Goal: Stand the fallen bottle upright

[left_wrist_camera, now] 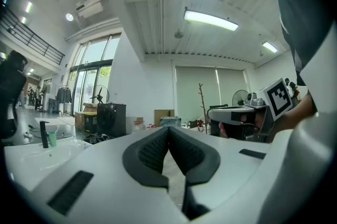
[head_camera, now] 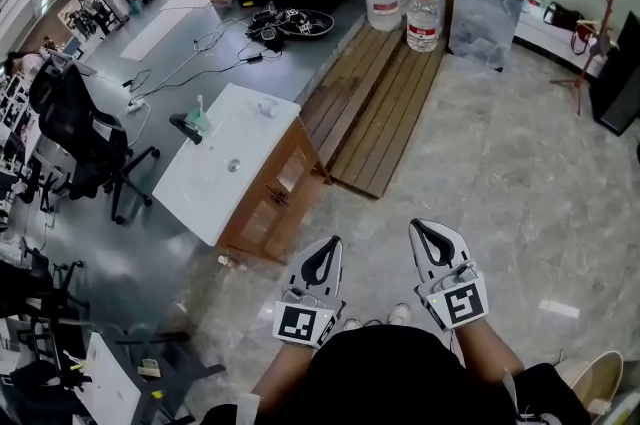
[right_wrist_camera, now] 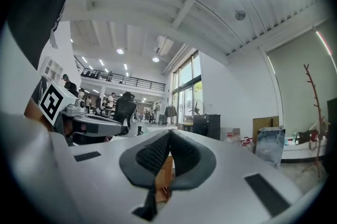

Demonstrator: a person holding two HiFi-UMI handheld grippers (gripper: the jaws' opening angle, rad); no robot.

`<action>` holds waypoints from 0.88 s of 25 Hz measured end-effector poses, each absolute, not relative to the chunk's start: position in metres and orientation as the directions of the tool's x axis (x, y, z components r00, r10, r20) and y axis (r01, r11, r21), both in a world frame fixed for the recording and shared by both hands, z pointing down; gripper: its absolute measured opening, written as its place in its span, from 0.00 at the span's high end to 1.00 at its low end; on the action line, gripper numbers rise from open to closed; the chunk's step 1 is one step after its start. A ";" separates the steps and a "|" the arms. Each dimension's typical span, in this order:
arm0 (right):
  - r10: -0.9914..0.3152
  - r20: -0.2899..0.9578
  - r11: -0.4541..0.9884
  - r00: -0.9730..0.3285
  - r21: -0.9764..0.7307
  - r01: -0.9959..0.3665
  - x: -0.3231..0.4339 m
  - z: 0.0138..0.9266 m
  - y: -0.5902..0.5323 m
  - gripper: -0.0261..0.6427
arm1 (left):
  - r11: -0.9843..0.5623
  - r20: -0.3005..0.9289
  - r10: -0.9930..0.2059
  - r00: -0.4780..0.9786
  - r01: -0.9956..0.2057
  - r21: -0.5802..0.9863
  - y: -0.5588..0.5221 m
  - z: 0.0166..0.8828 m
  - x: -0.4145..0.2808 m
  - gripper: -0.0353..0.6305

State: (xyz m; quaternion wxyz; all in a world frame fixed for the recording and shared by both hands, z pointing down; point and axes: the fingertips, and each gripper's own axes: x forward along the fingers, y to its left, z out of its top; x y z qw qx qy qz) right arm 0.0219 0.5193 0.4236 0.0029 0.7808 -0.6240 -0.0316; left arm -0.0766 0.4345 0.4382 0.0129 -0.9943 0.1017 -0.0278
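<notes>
short of the counter (head_camera: pixel 215 183), left hand-held gripper (head_camera: pixel 326 250) and right hand-held gripper (head_camera: pixel 425 235) are pressed together, empty; the fallen bottle (head_camera: pixel 233 165) looks light, slick: grip mid-body.

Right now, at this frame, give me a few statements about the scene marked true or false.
1. Both the left gripper and the right gripper are shut with nothing between the jaws. True.
2. The grippers hang over the white table. False: they are held over the stone floor, apart from the table.
3. The large water jugs stand on the white table. False: they stand at the far end of the wooden planks.
4. A black office chair stands left of the table. True.
</notes>
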 end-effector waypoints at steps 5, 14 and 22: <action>-0.966 -0.112 -0.238 0.233 0.038 -0.970 0.032 0.412 0.529 0.94 | -0.973 0.060 -0.229 0.972 -0.228 -0.023 0.444 0.448 -0.072 0.92; -0.976 -0.114 -0.195 0.188 0.057 -0.979 0.046 0.407 0.492 0.66 | -0.975 0.074 -0.220 0.973 -0.221 0.002 0.419 0.461 -0.052 0.92; -0.981 0.033 -0.188 0.192 0.115 -0.976 0.072 0.423 0.407 0.48 | -0.980 0.043 -0.200 0.979 -0.201 0.012 0.335 0.454 -0.027 0.92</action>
